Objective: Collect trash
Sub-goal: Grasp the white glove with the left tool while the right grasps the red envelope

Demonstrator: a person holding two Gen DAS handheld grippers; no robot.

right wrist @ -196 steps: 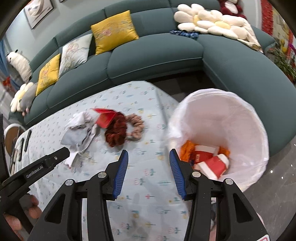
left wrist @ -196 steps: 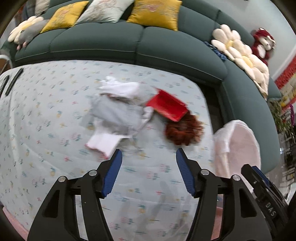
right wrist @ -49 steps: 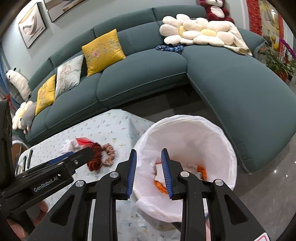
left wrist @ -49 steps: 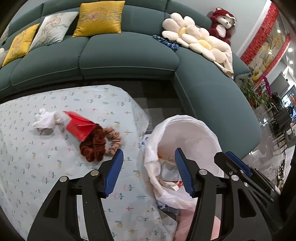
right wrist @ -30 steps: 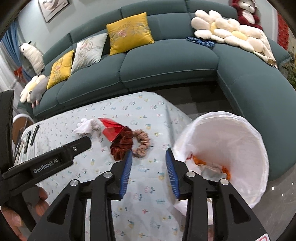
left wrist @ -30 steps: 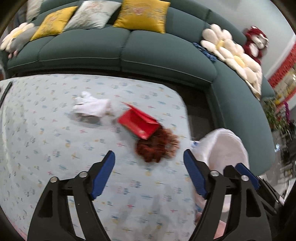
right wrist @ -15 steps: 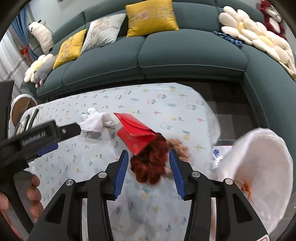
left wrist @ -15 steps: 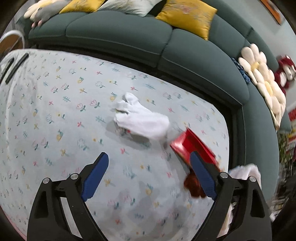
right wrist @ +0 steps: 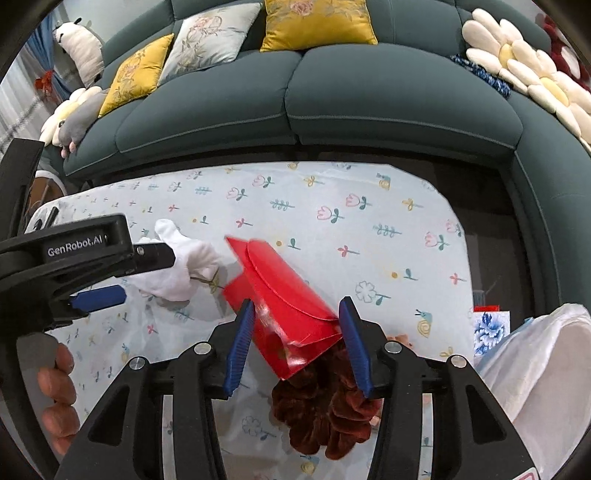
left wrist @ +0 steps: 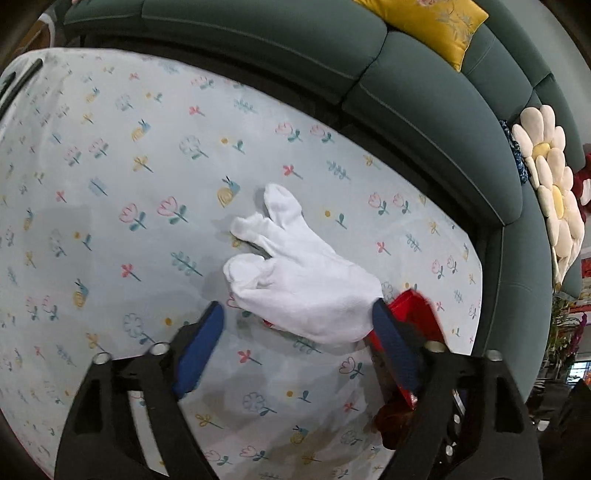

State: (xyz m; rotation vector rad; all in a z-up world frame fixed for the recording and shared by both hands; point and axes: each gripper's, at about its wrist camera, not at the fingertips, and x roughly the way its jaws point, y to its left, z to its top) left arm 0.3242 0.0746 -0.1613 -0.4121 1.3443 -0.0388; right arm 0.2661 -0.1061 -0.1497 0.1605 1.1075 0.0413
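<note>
A white glove (left wrist: 295, 273) lies on the flower-print table cloth (left wrist: 110, 184). My left gripper (left wrist: 295, 328) is open, its blue pads on either side of the glove's cuff end. The glove also shows in the right wrist view (right wrist: 181, 266). A red envelope (right wrist: 284, 302) lies beside the glove, resting partly on a dark red scrunchie (right wrist: 328, 413). My right gripper (right wrist: 297, 343) is open, with its pads on either side of the envelope's near end. The envelope's edge shows in the left wrist view (left wrist: 417, 317).
A white-lined trash bin (right wrist: 535, 376) stands off the table's right end. A teal sofa (right wrist: 332, 99) with yellow cushions (right wrist: 317, 26) curves around behind the table. A small blue-and-white printed card (right wrist: 489, 328) lies on the floor by the bin. Dark remotes (left wrist: 18, 85) lie at the table's far left.
Both grippers moved from the trash bin back over the table and down. The left one has come around the white glove, the right one around the red envelope. Both stay open.
</note>
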